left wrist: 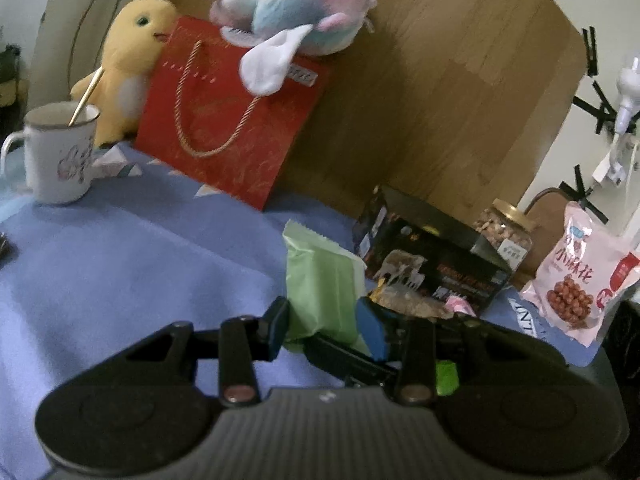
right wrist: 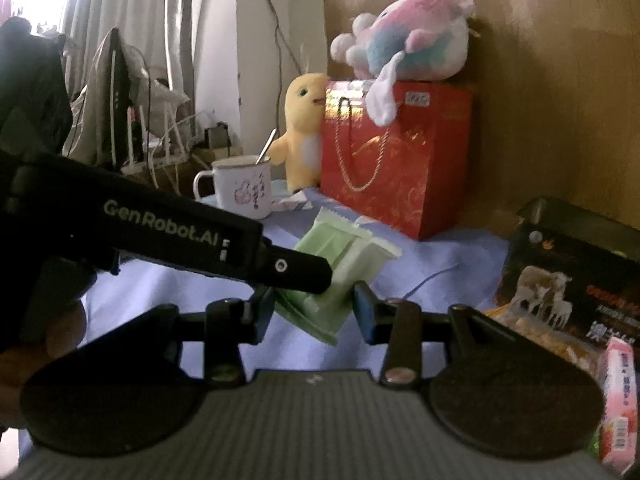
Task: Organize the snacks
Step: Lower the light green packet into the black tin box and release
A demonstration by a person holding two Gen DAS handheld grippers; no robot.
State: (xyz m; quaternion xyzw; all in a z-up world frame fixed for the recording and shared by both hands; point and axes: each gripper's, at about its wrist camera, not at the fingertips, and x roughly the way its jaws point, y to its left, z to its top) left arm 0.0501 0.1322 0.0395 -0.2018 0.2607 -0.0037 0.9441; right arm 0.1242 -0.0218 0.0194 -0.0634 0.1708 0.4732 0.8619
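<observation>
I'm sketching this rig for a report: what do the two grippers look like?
Both grippers, left and right, are black, with blue-padded fingers, linkage bars on silver pivots, and a ribbed grey body. White "GenRobot.AI" lettering marks the left one's side. No cables or sleeves show.

Left gripper (left wrist: 326, 326): jaws parted around the near end of a pale green snack packet (left wrist: 322, 280), over a blue cloth (left wrist: 120, 260). Just right: black carton (left wrist: 432, 256), gold-lidded nut jar (left wrist: 505, 232), pink snack bag (left wrist: 580, 272). Rear: red gift bag (left wrist: 228, 120) bearing a pastel plush (left wrist: 292, 4); yellow plush (left wrist: 128, 60) beside it. Far left: white mug (left wrist: 60, 156) holding a spoon.
</observation>
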